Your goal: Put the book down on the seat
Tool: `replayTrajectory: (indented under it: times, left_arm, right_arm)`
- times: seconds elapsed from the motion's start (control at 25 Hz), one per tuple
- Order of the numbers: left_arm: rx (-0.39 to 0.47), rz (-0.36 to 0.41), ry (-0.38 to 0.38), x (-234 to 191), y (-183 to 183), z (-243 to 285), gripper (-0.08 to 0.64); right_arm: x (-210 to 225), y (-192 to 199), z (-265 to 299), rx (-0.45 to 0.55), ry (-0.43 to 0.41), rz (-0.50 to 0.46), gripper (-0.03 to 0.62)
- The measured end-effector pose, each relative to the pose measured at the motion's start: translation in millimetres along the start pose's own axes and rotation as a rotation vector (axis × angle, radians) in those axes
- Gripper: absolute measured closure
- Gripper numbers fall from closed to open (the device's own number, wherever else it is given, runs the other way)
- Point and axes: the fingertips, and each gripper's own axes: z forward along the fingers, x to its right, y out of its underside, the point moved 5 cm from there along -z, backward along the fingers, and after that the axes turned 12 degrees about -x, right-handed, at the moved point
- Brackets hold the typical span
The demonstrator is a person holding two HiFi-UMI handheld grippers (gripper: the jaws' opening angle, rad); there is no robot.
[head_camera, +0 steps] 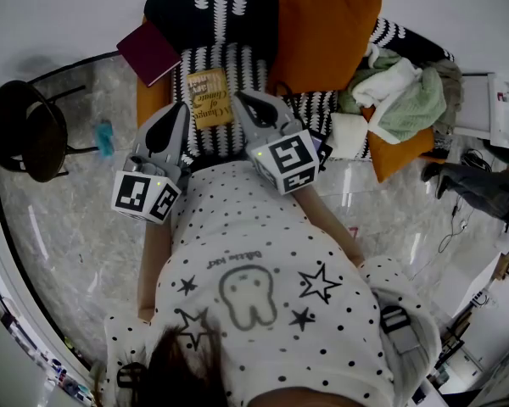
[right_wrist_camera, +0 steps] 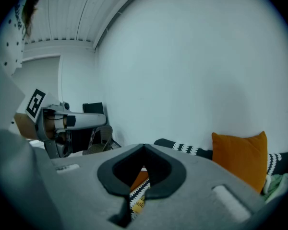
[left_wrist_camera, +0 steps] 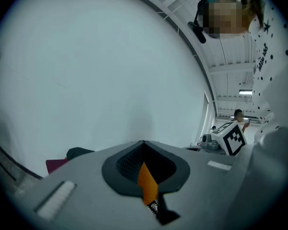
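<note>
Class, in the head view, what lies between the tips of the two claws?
The tan book, flat on the patterned seat, between left claw and right claw; head view shows it.

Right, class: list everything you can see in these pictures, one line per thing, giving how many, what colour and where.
sofa: one, black-and-white patterned, against the wall
cushion: one, orange, leaning on the sofa back
yellow book: one, lying flat on the seat
maroon book: one, at the sofa's end, picture left
clothes pile: one, white and green, seat's other end
chair: one, black, on the floor, picture left
small object: one, blue, on the floor; too small to identify
shirt: one, white with black dots, worn by the person
left gripper: one, grey, jaws shut, empty
right gripper: one, grey, jaws shut, empty
</note>
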Motion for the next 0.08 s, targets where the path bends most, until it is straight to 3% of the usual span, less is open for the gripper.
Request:
replayTrajectory:
  times: [0.08]
  left_arm:
    - [0.001, 0.0, 0.0, 0.1, -0.3, 1.3, 0.558]
  right_arm:
    - [1.4, -0.2, 0.3, 0.001, 0.0, -0.001, 0.595]
